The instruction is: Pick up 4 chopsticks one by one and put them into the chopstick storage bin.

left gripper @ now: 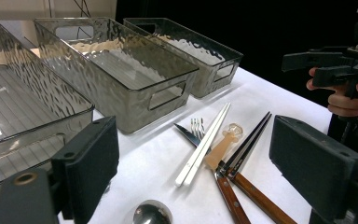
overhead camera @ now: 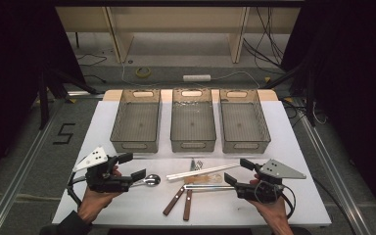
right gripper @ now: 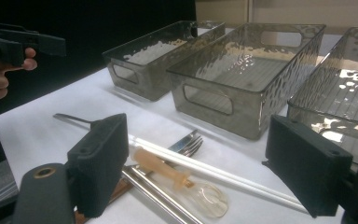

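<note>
Three clear smoky-grey plastic bins, the left bin (overhead camera: 136, 120), the middle bin (overhead camera: 193, 119) and the right bin (overhead camera: 244, 120), were lined up side by side at the far part of the white desk (overhead camera: 293, 147). Cutlery was piled on the desk just in front of the bins, between the two hands: white plastic chopsticks (overhead camera: 201, 172), a metal fork (left gripper: 197, 127), a translucent amber plastic spoon (right gripper: 182, 179), wood-handled metal chopsticks (overhead camera: 182, 198). A round-bowled metal spoon (overhead camera: 151, 179) was lying apart at the left, just beside the left tongs (overhead camera: 130, 166). Left tongs were spread, nothing pinched, held over the desk near that spoon. Right tongs (overhead camera: 237, 172) were spread too, nothing between them, held near the pile's right end.
</note>
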{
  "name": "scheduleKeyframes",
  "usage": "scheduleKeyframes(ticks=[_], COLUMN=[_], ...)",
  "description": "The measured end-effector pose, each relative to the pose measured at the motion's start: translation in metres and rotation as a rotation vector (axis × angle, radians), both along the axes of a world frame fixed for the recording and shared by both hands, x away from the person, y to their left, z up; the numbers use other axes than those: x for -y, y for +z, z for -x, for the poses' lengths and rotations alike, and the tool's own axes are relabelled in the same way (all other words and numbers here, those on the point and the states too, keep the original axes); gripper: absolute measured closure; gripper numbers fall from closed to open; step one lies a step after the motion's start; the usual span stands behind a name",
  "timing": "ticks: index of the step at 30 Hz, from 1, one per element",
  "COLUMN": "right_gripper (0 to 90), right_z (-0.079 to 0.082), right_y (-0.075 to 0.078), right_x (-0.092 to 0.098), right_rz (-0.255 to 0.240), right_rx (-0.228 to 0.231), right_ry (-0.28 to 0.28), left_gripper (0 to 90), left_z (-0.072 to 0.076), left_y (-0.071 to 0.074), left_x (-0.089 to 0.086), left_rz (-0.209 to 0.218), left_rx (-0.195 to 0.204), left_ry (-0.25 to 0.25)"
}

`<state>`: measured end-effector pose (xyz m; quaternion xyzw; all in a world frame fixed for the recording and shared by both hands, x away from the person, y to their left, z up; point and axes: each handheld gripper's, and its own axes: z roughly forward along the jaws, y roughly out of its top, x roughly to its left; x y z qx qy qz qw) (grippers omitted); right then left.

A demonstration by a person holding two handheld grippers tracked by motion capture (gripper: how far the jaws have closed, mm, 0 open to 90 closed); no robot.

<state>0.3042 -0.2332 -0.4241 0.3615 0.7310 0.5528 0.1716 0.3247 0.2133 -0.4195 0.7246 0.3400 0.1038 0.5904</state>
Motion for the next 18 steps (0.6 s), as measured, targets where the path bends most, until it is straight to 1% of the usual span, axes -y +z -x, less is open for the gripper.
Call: scheduleKeyframes(ticks=[4, 10, 11, 12, 13, 14, 16, 18], right_gripper=[22.8, 24.6, 24.8, 25.2, 25.2, 25.3, 26.3, 26.3], right_z=[-0.001, -0.003, -0.005, -0.006, -0.006, -0.007, -0.011, -0.015], right_y=[0.001, 0.004, 0.006, 0.007, 0.007, 0.009, 0.013, 0.017], right_x=[0.0, -0.001, -0.002, -0.003, -0.003, -0.004, -0.006, -0.01], right_rz=[0.013, 0.052, 0.077, 0.091, 0.091, 0.112, 0.151, 0.206], right_rx=[-0.002, -0.009, -0.019, -0.02, -0.02, -0.026, -0.036, -0.049], right_ry=[0.01, 0.03, 0.043, 0.056, 0.056, 0.068, 0.112, 0.154], left_gripper=[15.3, 15.3, 15.3, 15.3, 15.3, 15.3, 15.3, 15.3], left_z=[0.0, 0.0, -0.001, -0.001, -0.001, -0.001, -0.001, -0.001], left_y=[0.0, 0.0, 0.0, 0.0, -0.001, -0.001, -0.001, -0.001], left_x=[0.001, 0.0, 0.0, 0.0, 0.0, 0.0, 0.0, 0.0], left_rz=[-0.005, -0.002, 0.001, 0.001, -0.001, -0.004, -0.001, -0.002], left_rx=[-0.001, -0.001, -0.002, -0.003, -0.003, -0.003, -0.003, -0.003], left_ry=[-0.001, 0.001, 0.002, 0.002, 0.002, 0.001, 0.002, 0.004])
